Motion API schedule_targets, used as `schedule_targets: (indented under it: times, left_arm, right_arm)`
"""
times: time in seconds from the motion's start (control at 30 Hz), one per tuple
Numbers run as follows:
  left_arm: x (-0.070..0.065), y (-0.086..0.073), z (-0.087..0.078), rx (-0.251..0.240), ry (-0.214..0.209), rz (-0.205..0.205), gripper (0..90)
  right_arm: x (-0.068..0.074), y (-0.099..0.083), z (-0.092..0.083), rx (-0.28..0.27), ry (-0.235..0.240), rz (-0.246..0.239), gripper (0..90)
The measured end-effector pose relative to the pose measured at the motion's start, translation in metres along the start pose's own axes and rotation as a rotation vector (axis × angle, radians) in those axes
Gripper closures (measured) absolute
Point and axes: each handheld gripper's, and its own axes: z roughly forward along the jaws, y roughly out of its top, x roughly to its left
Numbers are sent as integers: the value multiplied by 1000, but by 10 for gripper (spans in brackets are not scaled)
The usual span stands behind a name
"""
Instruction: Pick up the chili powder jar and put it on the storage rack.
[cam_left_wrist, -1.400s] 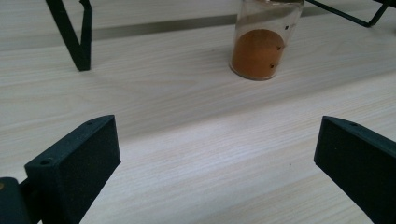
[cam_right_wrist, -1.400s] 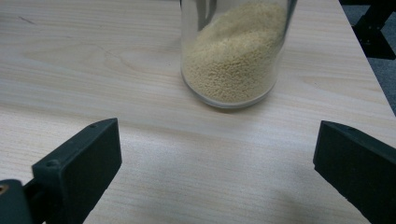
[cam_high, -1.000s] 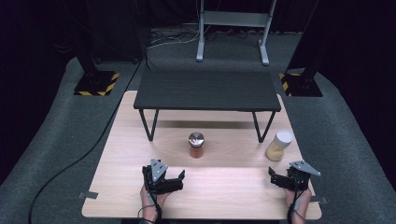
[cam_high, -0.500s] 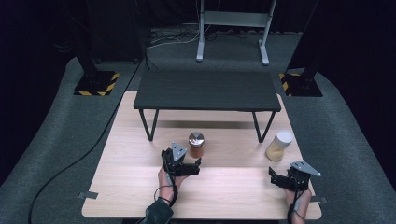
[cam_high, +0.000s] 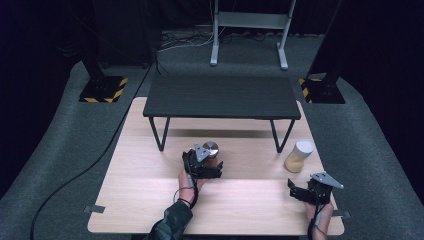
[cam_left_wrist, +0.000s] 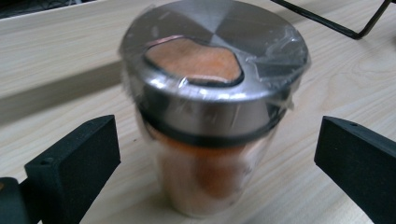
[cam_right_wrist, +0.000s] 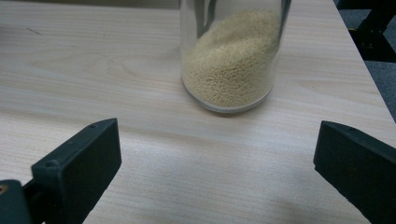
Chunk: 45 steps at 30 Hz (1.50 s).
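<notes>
The left hand-held gripper (cam_left_wrist: 205, 154) stands released, jaws either side of the spice jar (cam_left_wrist: 210, 107) but not touching, mid-worktop (cam_high: 150, 200). The film over the lid looks slippery; closing too high could tip the jar. The right hand-held gripper (cam_right_wrist: 210, 158) gapes, near the grain jar (cam_right_wrist: 229, 60) by the worktop's right edge.

Small raised table (cam_high: 222, 96) on far part of worktop (cam_high: 150, 210). Shaker jar (cam_high: 210, 150) just before table, near middle. Grain jar (cam_high: 299, 156) before table's right leg, well right of shaker jar. Left hand-held gripper (cam_high: 212, 167) straddling shaker jar; right hand-held gripper (cam_high: 295, 192) nearer, before grain jar, apart.
</notes>
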Motion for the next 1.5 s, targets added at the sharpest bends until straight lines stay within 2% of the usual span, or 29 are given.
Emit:
schedule_targets:
  times: [0.07,0.1,0.13,0.23,0.27,0.33,0.37,0.7,0.87,1.2,1.3,1.5]
  left_arm:
    - [-4,-1,3,-3,21,7,27]
    - [-3,-3,4,-12,13,14,103]
    - [-3,-3,5,-9,12,25,103]
    - [-5,-5,8,-13,23,42,195]
    - [-7,-5,9,-15,34,41,195]
    - [-4,-8,9,-32,38,2,282]
    - [-2,-9,9,-33,32,-1,305]
    - [4,-11,8,-43,8,-13,312]
    - [8,-9,5,-41,-3,-2,313]
    - [7,-2,-12,-40,1,21,313]
    - [6,1,-21,-46,0,41,313]
    - [5,2,-31,-54,-8,23,313]
  right_arm:
    - [0,0,0,-3,0,0,0]
    - [0,-1,0,-5,-1,0,0]
    - [0,-1,0,-5,-1,0,0]
    - [0,-1,0,-6,0,5,0]
    - [0,-1,0,-6,0,5,0]
    - [1,-2,-1,-9,-3,2,0]
    - [0,-1,-1,-8,-3,2,0]
    - [0,-1,0,-6,-3,6,0]
    - [2,0,0,-2,-9,-4,0]
    - [-1,-3,-1,-20,0,12,0]
    - [-3,-3,-1,-21,5,17,0]
    - [-4,-3,-1,-21,7,25,0]
